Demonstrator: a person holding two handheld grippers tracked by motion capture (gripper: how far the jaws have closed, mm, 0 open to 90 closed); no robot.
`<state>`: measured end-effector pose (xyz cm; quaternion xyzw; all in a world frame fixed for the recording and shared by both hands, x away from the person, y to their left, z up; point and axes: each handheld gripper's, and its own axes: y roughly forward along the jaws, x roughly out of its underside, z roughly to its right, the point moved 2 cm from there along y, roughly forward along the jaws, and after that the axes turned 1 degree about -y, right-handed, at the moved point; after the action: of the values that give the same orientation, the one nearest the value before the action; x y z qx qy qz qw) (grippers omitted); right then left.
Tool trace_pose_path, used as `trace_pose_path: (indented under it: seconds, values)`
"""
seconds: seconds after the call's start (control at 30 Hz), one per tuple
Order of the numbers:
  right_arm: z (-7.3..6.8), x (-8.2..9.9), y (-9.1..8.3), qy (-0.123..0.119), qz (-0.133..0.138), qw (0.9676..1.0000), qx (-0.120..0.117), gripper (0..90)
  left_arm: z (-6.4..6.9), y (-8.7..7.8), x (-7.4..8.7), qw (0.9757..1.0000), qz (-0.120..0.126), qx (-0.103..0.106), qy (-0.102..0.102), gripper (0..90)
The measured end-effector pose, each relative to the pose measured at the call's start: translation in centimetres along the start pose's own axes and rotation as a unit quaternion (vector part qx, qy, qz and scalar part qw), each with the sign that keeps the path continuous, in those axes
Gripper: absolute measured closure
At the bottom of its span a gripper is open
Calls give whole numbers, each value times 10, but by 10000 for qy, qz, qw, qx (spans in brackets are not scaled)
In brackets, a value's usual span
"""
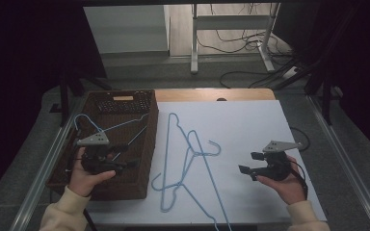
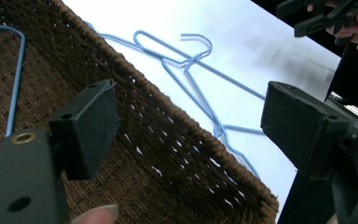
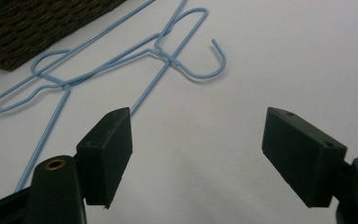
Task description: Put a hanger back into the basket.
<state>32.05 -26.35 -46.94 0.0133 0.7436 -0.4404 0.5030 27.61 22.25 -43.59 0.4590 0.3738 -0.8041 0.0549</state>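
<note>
A person is holding a two-jaw gripper in each hand at a table covered with a white sheet [image 1: 241, 130]. The left gripper [image 1: 125, 163] is hovering over a brown wicker basket [image 1: 147, 144] that is sitting at the left side of the table. Its jaws are standing wide apart with nothing between them; in the left gripper view [image 2: 191, 126] the woven wall of the basket [image 2: 168, 135] is showing through the gap. Inside the basket a blue wire hanger [image 1: 111, 127] is lying tilted, its hook [image 1: 79, 117] toward the far left corner and one of its thin arms running just beside the left gripper; in the left gripper view a stretch of this hanger [image 2: 16, 70] is showing against the basket's floor. The left hand [image 1: 84, 175] is resting over the near part of the basket. The right gripper [image 1: 248, 162] is hanging above the bare white sheet at the right, well apart from the basket, with its jaws pointing toward the middle of the table. Its jaws are also gaping wide and are gripping nothing, as the right gripper view [image 3: 196, 149] is showing, with only white sheet between the pads. Between the two grippers, on the sheet just beside the basket, two more blue wire hangers [image 1: 188, 159] are lying crossed and tangled over one another, one hook [image 1: 214, 146] curling toward the right gripper; in the right gripper view these hangers [image 3: 121, 60] are lying ahead of the jaws, untouched.
</note>
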Motion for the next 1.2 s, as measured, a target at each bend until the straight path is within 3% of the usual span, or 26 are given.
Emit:
trace_pose_path:
  seconds: [0.1,0.27,0.63,0.97,1.2]
  values:
    - [-2,-2,-1,35,41,10000,53,249,0,-1,2,10000,-5,-26,-29,196]
    - [-2,-4,4,246,-58,9990,379,257,-1,2,4,10000,-34,-41,-56,197]
    - [-11,-6,20,291,-369,9981,394,269,3,6,6,9999,-112,-11,-41,197]
    - [-34,-14,53,11,-725,9971,238,277,4,4,5,10000,-89,-20,-35,199]
    - [-41,-15,61,-86,-818,9964,192,280,14,8,3,9999,-144,17,51,204]
